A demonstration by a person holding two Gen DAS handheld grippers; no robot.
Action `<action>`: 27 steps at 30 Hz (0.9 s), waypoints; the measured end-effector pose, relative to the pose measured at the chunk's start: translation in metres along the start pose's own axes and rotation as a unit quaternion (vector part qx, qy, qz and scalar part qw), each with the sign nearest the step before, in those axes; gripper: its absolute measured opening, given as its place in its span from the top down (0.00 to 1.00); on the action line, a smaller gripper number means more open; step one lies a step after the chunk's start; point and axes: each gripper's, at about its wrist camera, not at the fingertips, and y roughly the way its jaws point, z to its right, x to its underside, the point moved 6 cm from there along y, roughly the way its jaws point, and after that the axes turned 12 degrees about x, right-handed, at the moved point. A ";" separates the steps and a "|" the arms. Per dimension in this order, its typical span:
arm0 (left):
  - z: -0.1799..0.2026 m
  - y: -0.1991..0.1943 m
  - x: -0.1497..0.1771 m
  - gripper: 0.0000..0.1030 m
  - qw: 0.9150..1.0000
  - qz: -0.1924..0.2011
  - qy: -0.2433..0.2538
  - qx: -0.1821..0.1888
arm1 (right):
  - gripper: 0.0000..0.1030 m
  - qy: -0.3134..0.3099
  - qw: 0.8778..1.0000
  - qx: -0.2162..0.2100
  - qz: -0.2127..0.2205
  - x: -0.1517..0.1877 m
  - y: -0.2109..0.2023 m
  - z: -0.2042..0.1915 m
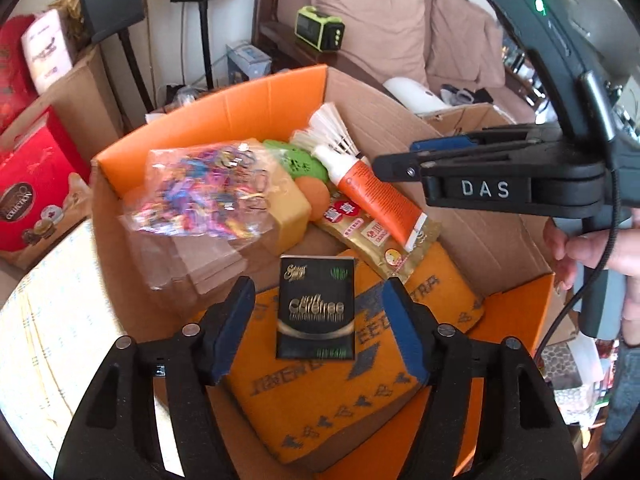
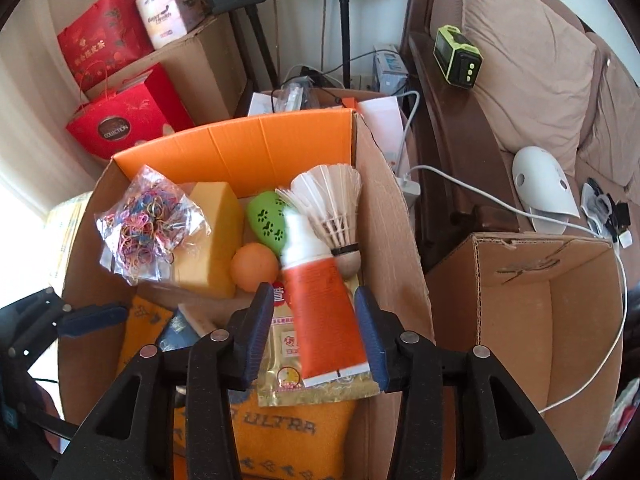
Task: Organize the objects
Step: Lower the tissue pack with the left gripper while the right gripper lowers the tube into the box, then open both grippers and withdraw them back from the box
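An open cardboard box (image 1: pixel 472 216) with orange flaps holds the objects. My left gripper (image 1: pixel 318 320) is open above a small black packet (image 1: pixel 316 308) that lies on an orange cloth (image 1: pixel 360 392). My right gripper (image 2: pixel 316 324) is open, its fingers either side of an orange and white tube (image 2: pixel 324 312) that lies on a gold sachet (image 2: pixel 288 380). The right gripper also shows in the left wrist view (image 1: pixel 394 160), above the tube (image 1: pixel 372 196). A bag of coloured rubber bands (image 2: pixel 148 224), a yellow sponge (image 2: pixel 212 236), an orange ball (image 2: pixel 256 266), a green egg shape (image 2: pixel 266 220) and a shuttlecock (image 2: pixel 334 208) lie at the box's far end.
A second, open cardboard box (image 2: pixel 532 312) stands to the right. A brown sofa (image 2: pixel 532 80) with a white device (image 2: pixel 544 188) and a white cable (image 2: pixel 480 192) is behind it. Red gift boxes (image 2: pixel 124 116) and speaker stands (image 2: pixel 348 40) are at the back left.
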 end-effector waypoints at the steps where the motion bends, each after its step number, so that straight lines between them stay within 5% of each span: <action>1: -0.001 -0.006 0.001 0.38 1.000 0.006 0.001 -0.001 | 0.53 0.000 1.000 -0.002 0.004 0.001 -0.003 -0.001; 8: -0.010 -0.057 0.012 0.14 0.998 0.063 -0.007 -0.001 | 0.39 0.004 0.999 -0.015 0.045 0.012 -0.032 -0.008; 27: -0.034 -0.137 0.079 0.00 0.987 0.131 -0.047 -0.083 | 0.00 -0.014 0.990 -0.068 0.122 0.057 -0.099 -0.077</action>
